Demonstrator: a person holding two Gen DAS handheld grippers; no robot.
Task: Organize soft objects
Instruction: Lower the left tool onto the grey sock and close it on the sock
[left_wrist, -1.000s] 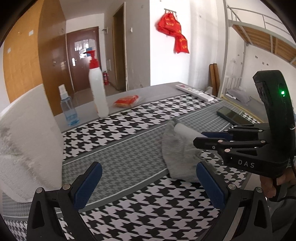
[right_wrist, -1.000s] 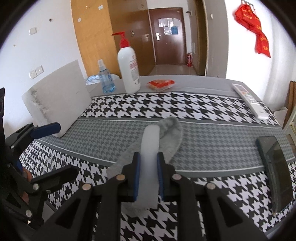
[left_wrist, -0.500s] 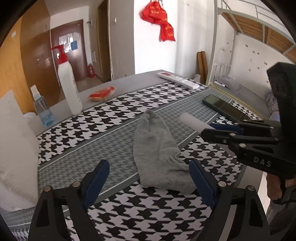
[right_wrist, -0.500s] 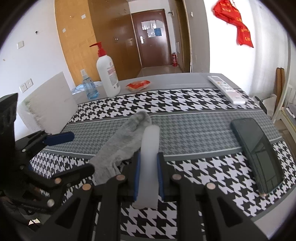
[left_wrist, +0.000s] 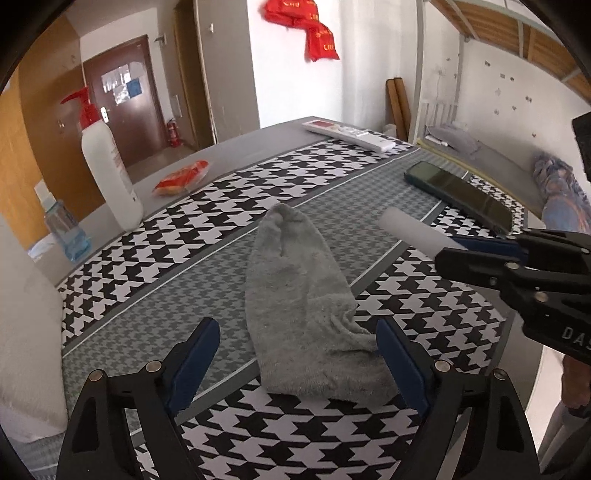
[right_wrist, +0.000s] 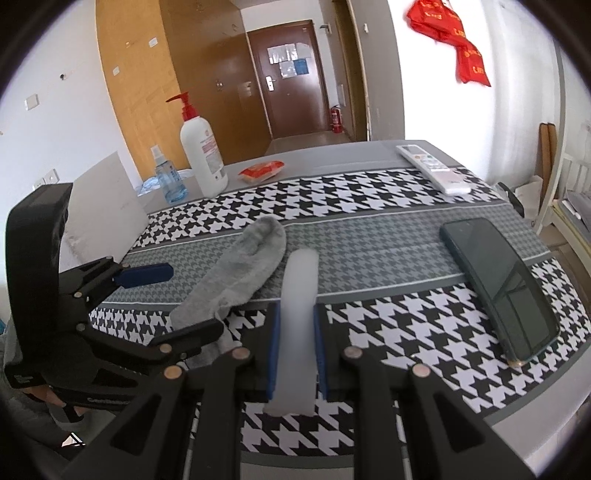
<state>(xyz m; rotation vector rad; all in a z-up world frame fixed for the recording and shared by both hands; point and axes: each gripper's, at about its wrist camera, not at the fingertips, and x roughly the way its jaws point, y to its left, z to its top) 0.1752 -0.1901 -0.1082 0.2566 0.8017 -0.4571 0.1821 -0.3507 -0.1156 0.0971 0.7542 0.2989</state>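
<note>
Nearest, the left tongs (left_wrist: 297, 363) are hanging spread around the near end of the grey sock (left_wrist: 299, 314) lying on the table (left_wrist: 424, 328); the right tongs (right_wrist: 295, 354) are pinching a white roll (right_wrist: 297, 314). Probable step: grasping the sock; next, closing on it.

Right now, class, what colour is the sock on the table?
Plain grey; the sock shows best in the left wrist view.

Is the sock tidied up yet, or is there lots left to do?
Not yet. Nothing looks finished: the gray sock lies flat and unfolded on the checked cloth. The right claw is shut on a white stick; the left claw is open by the sock's cuff. Grabbing and tidying it remain.
</note>
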